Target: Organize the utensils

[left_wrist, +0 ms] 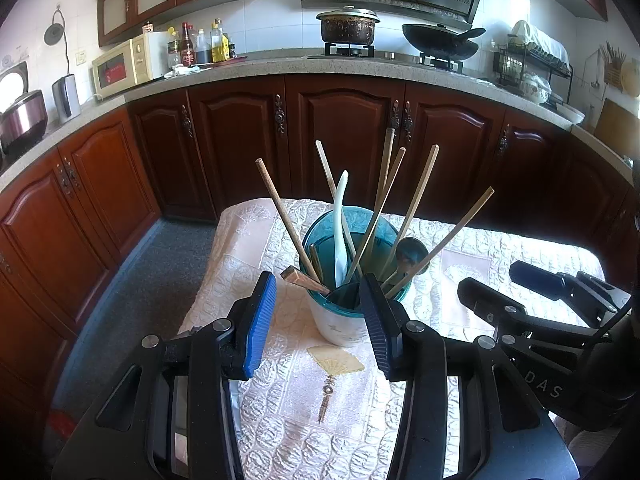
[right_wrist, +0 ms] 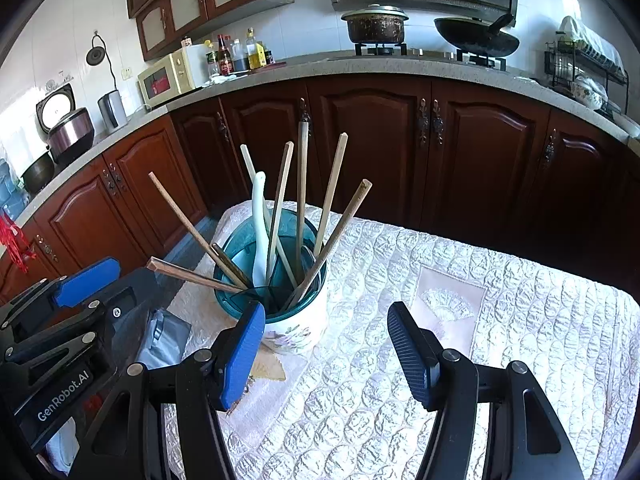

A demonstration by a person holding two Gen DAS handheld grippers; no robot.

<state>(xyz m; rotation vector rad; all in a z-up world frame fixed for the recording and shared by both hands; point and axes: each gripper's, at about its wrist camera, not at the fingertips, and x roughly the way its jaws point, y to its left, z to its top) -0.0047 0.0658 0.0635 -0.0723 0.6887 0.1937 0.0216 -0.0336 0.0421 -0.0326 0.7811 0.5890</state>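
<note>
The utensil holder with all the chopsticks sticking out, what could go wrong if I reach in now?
1. The chopsticks fan outward over the utensil holder rim, so a sideways nudge might tip the holder.
2. One brown stick lies almost flat across the rim and could get knocked out.
3. The left gripper sits close, so its open jaws could snag sticks.

Bare tablecloth [right_wrist: 500, 320] right of the utensil holder [right_wrist: 296, 320]; fanned chopsticks [right_wrist: 332, 188] above.

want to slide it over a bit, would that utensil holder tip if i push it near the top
Probably somewhat tippy: the utensil holder is tall on a narrow base, and the chopsticks fan out well above its rim. The quilted tablecloth looks likely to drag at its base. Its white body looks ceramic, so likely heavy but breakable.
</note>
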